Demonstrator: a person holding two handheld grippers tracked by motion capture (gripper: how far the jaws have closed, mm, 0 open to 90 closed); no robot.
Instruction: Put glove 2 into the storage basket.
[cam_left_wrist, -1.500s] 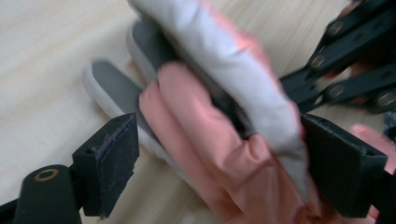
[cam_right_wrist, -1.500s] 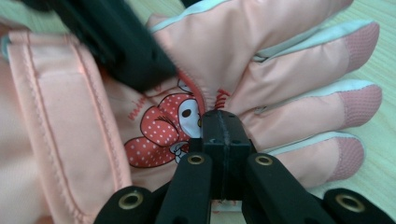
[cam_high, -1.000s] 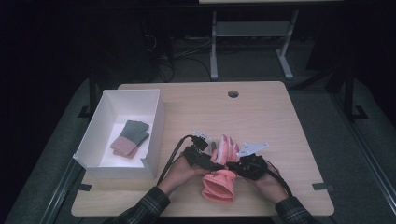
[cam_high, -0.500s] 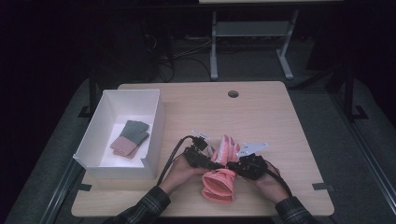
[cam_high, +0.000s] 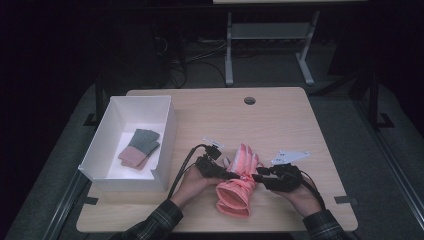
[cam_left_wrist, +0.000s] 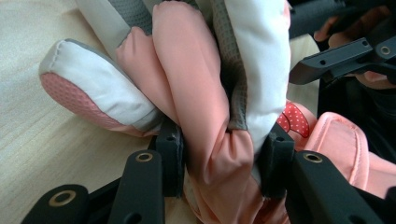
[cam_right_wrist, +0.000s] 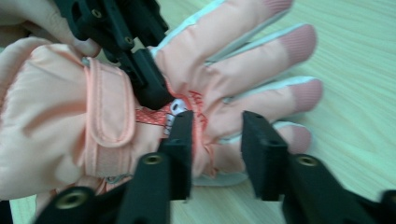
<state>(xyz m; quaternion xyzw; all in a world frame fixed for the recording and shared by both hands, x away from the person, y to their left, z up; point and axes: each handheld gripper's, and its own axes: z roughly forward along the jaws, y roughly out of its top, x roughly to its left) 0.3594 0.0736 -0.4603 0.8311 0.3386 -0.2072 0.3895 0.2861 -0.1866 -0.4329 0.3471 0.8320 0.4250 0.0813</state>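
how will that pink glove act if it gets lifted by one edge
Probably floppy: the pink glove bunches into folds where the left gripper pinches it. Likely light, since it looks puffy and padded. Its smooth fabric might slip.

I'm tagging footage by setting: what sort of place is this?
Probably a lab or recording workspace: a bare wooden desk with a cable hole, cables on the floor, and a metal stand behind.

We wear dark plaid flannel sleeves. Each hand carries a black claw: the left claw (cam_high: 239, 175) trails a looping black cable, the right claw (cam_high: 256, 176) bears a grey three-cornered plate. Up close, the black jaws show flat pads and brass-ringed pivot screws.
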